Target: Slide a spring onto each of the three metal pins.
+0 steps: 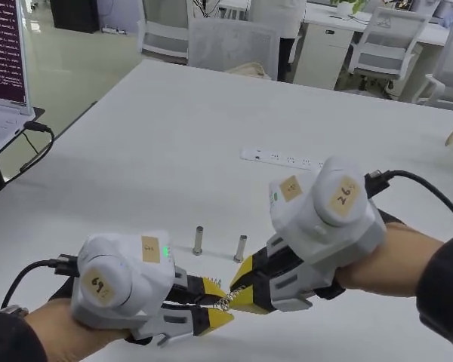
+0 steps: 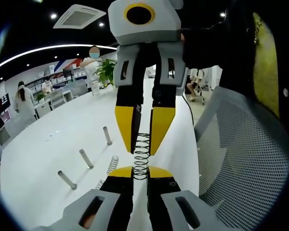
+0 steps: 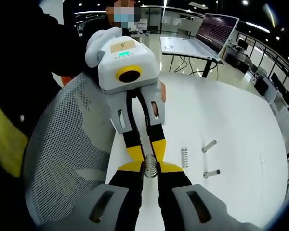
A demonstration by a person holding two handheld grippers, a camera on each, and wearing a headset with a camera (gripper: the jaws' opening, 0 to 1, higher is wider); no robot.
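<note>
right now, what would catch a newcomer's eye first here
One spring held between the left gripper and the right gripper, each shut on an end, over the near side of the white table. Behind it three bare metal pins stand in a row, a spare spring lying beside them.

You are working under bright, even office light that is coming from ceiling spots (image 2: 53, 16) and a curved light strip (image 2: 48, 49). The white table (image 1: 174, 136) is glowing without harsh glare, and only soft, faint shadows are falling on it. In both gripper views the fisheye is bending the edges; the spring (image 2: 141, 154) is showing sharp while the far room is going soft
</note>
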